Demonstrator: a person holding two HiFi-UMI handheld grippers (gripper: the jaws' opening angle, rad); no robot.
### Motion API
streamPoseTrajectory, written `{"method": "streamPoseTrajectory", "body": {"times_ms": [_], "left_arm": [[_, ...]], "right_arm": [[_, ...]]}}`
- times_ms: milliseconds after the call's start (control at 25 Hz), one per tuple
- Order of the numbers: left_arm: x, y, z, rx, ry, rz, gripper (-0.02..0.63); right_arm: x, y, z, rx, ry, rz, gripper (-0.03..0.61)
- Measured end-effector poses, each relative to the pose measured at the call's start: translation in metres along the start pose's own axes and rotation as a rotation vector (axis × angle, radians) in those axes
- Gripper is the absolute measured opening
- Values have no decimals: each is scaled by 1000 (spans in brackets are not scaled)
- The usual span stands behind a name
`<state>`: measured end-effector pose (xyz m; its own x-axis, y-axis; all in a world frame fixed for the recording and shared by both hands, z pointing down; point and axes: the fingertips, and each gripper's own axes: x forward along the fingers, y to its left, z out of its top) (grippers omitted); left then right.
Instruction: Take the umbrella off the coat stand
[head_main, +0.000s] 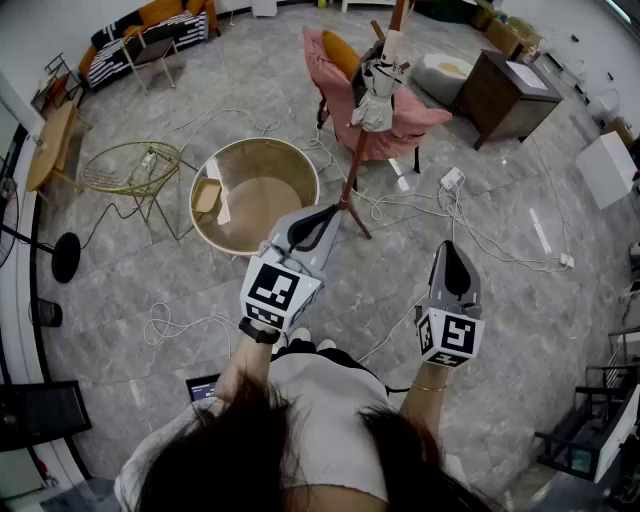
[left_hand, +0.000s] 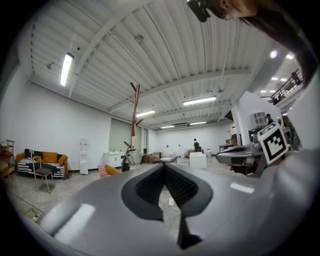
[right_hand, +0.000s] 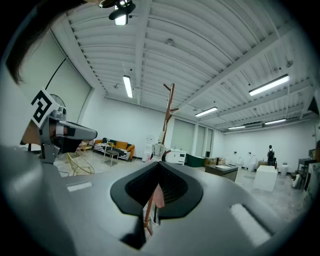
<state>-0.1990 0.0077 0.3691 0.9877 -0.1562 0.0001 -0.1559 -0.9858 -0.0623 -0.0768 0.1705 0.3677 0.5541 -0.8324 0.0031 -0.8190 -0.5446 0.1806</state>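
Near top centre, the umbrella (head_main: 378, 92) is hanging on the stand (head_main: 355, 165); below, the left gripper (head_main: 330, 212) and right gripper (head_main: 449, 245) are hovering closed, holding nothing.

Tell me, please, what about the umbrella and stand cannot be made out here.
Stand top: head view, cut off by the upper edge.
Umbrella: head view, too small to tell how it hangs.
Stand's lower part: right gripper view, mostly behind the right tool.
Umbrella again: left gripper view, too far and small.
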Motion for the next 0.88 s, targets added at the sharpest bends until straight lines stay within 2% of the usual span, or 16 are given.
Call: {"method": "streamPoseTrajectory", "body": {"times_ms": [160,640,880], "left_arm": [[0,-4,1,-2,-2,5,58],[1,-32,1,6,-5,-16,60],[15,-27,-3,-3,-5,-22,61]], "right_arm": [[-4,-5,-2,41,-12,9,3],[-22,-10,-10,73,-25,67,6],[-9,-9,-20,76,-4,83,6]]}}
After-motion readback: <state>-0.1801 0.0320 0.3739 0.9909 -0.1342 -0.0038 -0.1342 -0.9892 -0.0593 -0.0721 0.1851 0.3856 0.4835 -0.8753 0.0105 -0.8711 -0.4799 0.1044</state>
